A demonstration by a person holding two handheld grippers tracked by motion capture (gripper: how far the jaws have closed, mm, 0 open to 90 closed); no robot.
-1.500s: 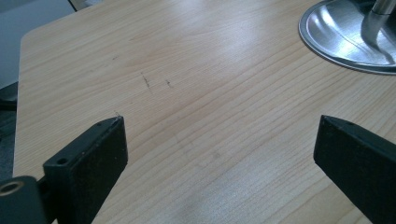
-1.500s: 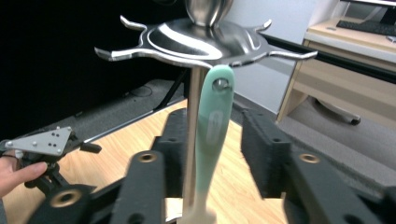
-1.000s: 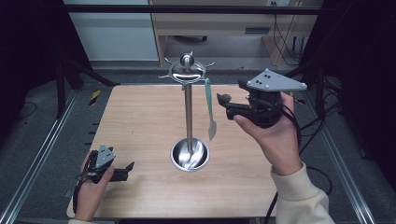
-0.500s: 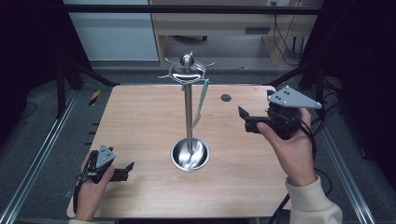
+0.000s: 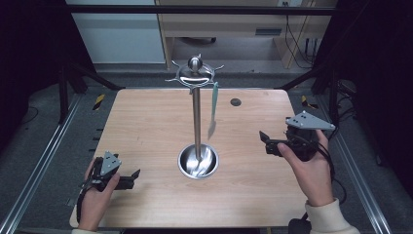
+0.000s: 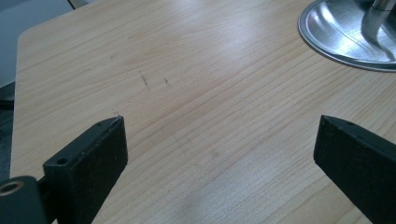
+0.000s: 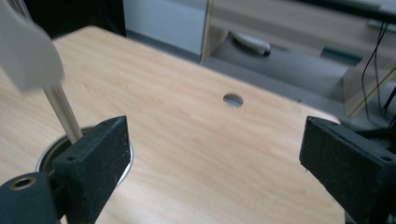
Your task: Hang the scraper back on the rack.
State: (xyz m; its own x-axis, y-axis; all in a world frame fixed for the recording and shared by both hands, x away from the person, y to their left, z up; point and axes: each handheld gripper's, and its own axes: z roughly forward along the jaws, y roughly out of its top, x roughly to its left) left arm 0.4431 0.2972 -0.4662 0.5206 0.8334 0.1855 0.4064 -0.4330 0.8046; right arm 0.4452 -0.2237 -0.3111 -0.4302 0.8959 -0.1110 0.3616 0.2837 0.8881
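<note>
On the wooden bench (image 5: 146, 126), from the high view, we see a steel stand (image 5: 197, 122) rising from its round dish base, with a pale utensil (image 5: 213, 109) hanging from a hook at its top. The right tool (image 5: 265, 142) sits well to the right of the stand, released and empty, its jaws having just been opening. The left tool (image 5: 132, 176) rests near the front left corner.

In the left gripper view, our left tool (image 6: 219, 154) stands released over bare wood, the dish base (image 6: 348, 32) beyond it.

In the right gripper view, our right tool (image 7: 212, 163) gapes wide with nothing between its jaws; the utensil (image 7: 25, 51) hangs blurred at the upper left.
</note>
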